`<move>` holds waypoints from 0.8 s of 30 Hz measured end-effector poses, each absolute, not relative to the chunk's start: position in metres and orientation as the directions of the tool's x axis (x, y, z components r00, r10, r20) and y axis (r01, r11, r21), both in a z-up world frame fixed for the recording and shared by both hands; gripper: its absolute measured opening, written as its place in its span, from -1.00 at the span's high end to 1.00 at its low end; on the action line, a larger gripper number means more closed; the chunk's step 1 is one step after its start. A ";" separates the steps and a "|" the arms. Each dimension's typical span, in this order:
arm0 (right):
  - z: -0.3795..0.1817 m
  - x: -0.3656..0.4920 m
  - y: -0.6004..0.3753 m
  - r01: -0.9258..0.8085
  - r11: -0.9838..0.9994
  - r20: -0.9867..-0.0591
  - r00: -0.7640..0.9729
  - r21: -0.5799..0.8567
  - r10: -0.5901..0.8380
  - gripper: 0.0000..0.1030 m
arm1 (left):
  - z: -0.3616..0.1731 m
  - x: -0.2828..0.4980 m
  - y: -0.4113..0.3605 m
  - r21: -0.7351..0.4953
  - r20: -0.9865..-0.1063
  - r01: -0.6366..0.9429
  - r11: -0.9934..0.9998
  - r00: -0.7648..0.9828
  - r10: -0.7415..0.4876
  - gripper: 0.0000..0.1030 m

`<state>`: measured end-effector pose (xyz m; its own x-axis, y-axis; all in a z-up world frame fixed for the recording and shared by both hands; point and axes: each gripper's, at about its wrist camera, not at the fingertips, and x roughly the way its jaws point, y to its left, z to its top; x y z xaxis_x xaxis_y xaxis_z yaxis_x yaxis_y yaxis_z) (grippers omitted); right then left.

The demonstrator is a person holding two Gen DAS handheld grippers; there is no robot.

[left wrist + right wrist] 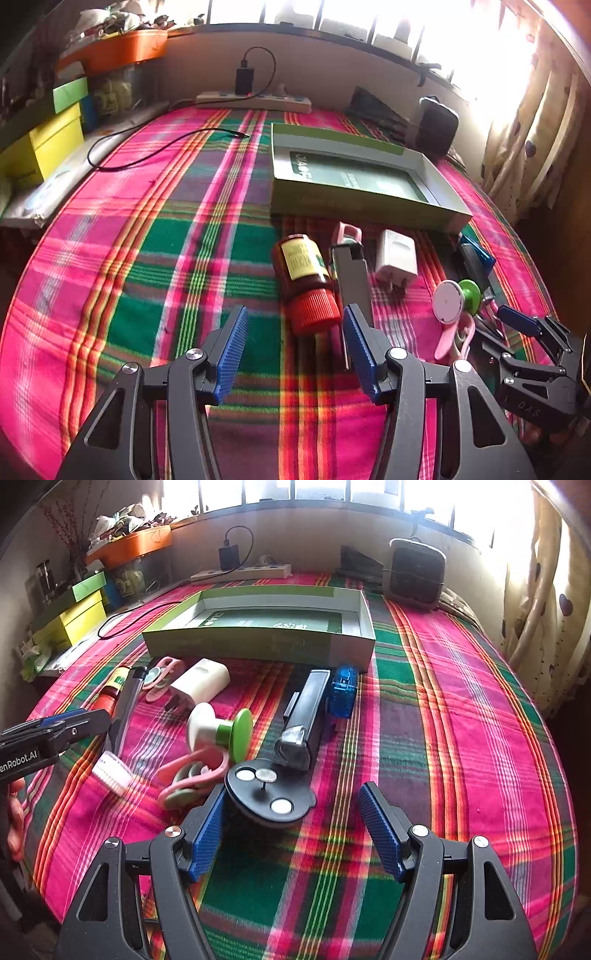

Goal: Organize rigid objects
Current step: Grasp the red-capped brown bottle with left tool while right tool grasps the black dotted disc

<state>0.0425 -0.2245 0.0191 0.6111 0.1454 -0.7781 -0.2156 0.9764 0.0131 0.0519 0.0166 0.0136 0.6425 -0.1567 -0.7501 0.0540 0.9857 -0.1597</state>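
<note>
A shallow green box (369,184) lies open on the plaid cloth; it also shows in the right wrist view (258,638). Loose items lie in front of it: a brown bottle with a red cap (306,280), a grey box cutter (352,284), a white charger (397,258), a green-and-white spool (221,731), a black stapler (304,720), a blue sharpener (343,692), pink scissors (192,779) and a black round holder (269,797). My left gripper (291,347) is open, just short of the bottle cap. My right gripper (295,827) is open, its left pad beside the black holder.
A power strip (255,99) with a black charger and cable lies at the back. Yellow and green boxes (48,144) stack at the left. A dark speaker (415,574) stands at the back right. A curtain (546,590) hangs on the right.
</note>
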 end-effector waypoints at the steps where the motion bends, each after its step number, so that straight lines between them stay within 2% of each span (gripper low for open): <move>1: 0.019 0.045 -0.226 -0.208 0.978 -0.779 0.611 0.015 0.142 -0.37 | 0.014 0.054 0.017 -0.152 -0.751 0.053 0.987 0.644 -0.150 -0.01; 12: 0.020 0.051 -0.233 -0.192 0.981 -0.784 0.607 0.014 0.130 -0.36 | 0.007 0.072 0.027 -0.113 -0.773 0.017 0.993 0.627 -0.098 -0.01; 16: 0.021 0.051 -0.238 -0.175 0.984 -0.779 0.615 0.019 0.124 -0.19 | 0.007 0.074 0.031 -0.101 -0.774 0.012 0.995 0.628 -0.086 -0.01; 21: 0.022 0.049 -0.240 -0.175 0.984 -0.777 0.618 0.016 0.123 -0.11 | 0.007 0.078 0.037 -0.097 -0.772 -0.012 0.995 0.632 -0.067 0.00; 24: 0.022 0.048 -0.241 -0.173 0.985 -0.775 0.621 0.014 0.120 0.00 | 0.006 0.076 0.038 -0.091 -0.771 -0.022 0.996 0.634 -0.057 0.11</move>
<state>0.0485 -0.2406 0.0219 0.6208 0.1203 -0.7747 -0.1728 0.9849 0.0145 0.0761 0.0381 0.0064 0.6341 -0.0567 -0.7711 -0.0218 0.9956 -0.0911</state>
